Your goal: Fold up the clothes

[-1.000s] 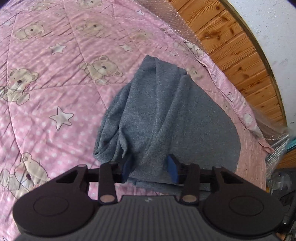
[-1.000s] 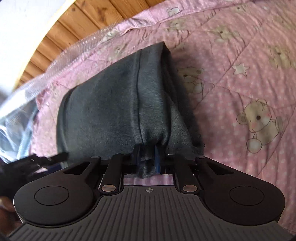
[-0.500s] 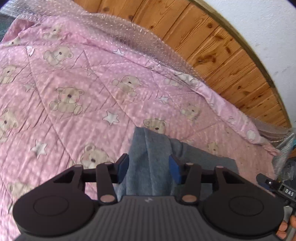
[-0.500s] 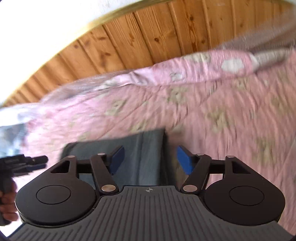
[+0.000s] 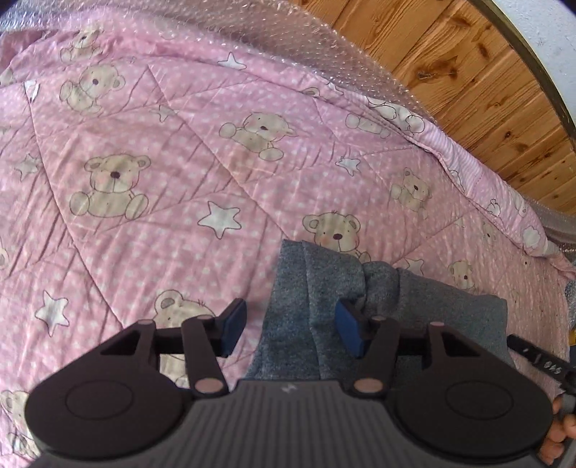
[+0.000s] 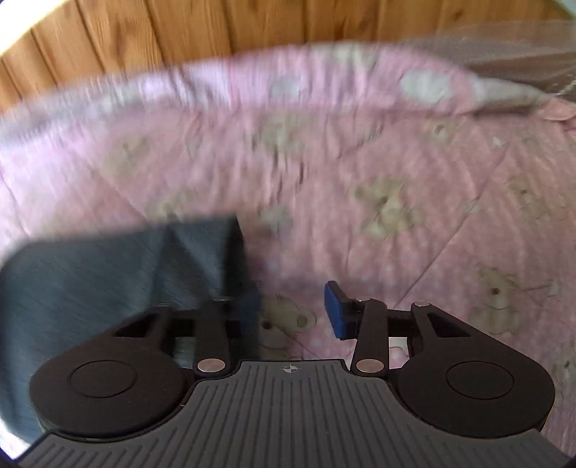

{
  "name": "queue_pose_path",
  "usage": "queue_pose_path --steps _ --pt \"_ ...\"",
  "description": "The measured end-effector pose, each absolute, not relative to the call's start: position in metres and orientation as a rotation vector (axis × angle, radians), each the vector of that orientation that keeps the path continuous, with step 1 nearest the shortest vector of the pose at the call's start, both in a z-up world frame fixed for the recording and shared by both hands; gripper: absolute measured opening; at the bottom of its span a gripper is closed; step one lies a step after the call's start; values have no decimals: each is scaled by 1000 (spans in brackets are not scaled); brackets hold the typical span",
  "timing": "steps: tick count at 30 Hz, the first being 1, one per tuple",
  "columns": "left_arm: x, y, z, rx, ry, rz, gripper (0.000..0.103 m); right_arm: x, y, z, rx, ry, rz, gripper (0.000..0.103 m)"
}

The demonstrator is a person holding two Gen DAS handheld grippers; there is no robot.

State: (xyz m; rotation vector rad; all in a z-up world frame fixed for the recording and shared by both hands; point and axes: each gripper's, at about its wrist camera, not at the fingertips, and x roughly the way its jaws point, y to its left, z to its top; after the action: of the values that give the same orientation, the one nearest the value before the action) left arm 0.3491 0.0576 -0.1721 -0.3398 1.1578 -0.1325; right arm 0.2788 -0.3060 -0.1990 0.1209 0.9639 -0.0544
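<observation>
A folded grey garment point(image 5: 324, 288) lies on the pink teddy-bear quilt point(image 5: 180, 180). In the left wrist view it sits at lower centre right, and my left gripper point(image 5: 291, 329) is open and empty above its near left part. In the right wrist view the garment point(image 6: 108, 280) lies at lower left, blurred. My right gripper point(image 6: 291, 311) is open and empty, to the right of the garment's edge, over the quilt point(image 6: 396, 216). The tip of the right gripper tool point(image 5: 536, 360) shows at the right edge of the left wrist view.
A wooden plank wall point(image 5: 468, 72) runs behind the bed. Bubble wrap point(image 5: 288, 32) lies along the quilt's far edge. The quilt's edge point(image 6: 252, 82) runs below the wall in the blurred right wrist view.
The right gripper let go of the grey garment and opened. Both grippers lifted and pulled back from it; the right one swung right over the quilt.
</observation>
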Motion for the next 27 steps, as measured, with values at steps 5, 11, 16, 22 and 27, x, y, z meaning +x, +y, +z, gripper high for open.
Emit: queue_pose_path --steps 5,11,16,22,27 --pt "339 50 -157 -262 1122 -146 53 228 -247 -171 89 870 175 40" --pt "326 45 -148 -201 1111 -141 53 206 -244 -223 -16 972 167 39" --pt "297 36 -128 -179 1071 -191 53 187 -244 -185 26 887 205 44" --pt "251 21 -170 -148 1156 -223 60 191 -245 -231 -39 975 194 51" --pt "221 38 -165 -284 1140 -169 66 172 -276 -206 156 972 111 59"
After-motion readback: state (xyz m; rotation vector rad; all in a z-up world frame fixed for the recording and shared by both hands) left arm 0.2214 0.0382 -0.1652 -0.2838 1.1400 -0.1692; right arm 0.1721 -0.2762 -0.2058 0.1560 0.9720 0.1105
